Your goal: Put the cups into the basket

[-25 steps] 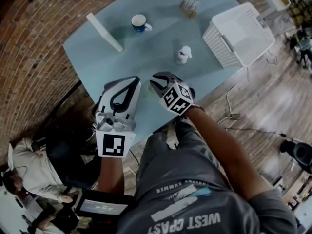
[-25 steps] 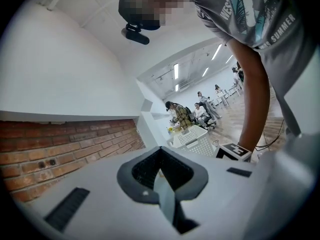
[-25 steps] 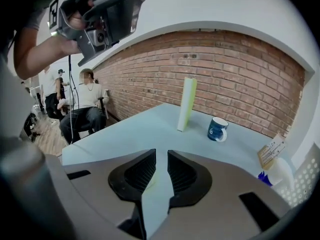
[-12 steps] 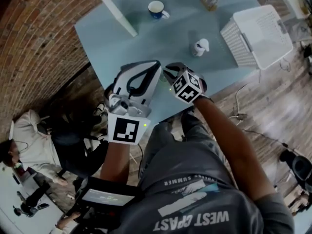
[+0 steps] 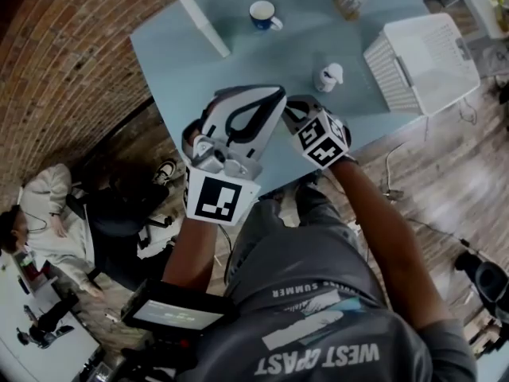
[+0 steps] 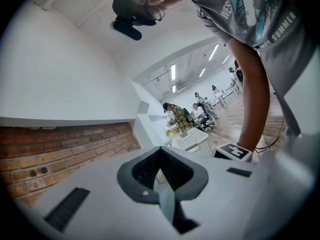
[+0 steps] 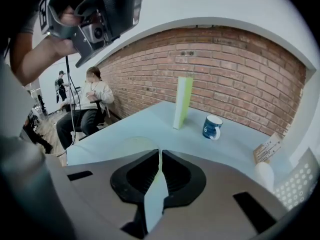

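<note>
Surface: pale blue, plain.
Blue cup, far left: dark blue, white inside.
White cup, right of centre: plain white.
Yellow-green cup, near edge: pale yellow-green.
Basket, far right: white, latticed walls.
Board, far left: pale green.
Wall: red-brown brick, pale mortar.
Floor: brown wood planks.
Left gripper: white shell, black pads, black-and-white square marker.

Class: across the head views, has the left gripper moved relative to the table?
Yes. The left gripper reaches farther in over the table, away from its near edge, toward the white cup.
</note>
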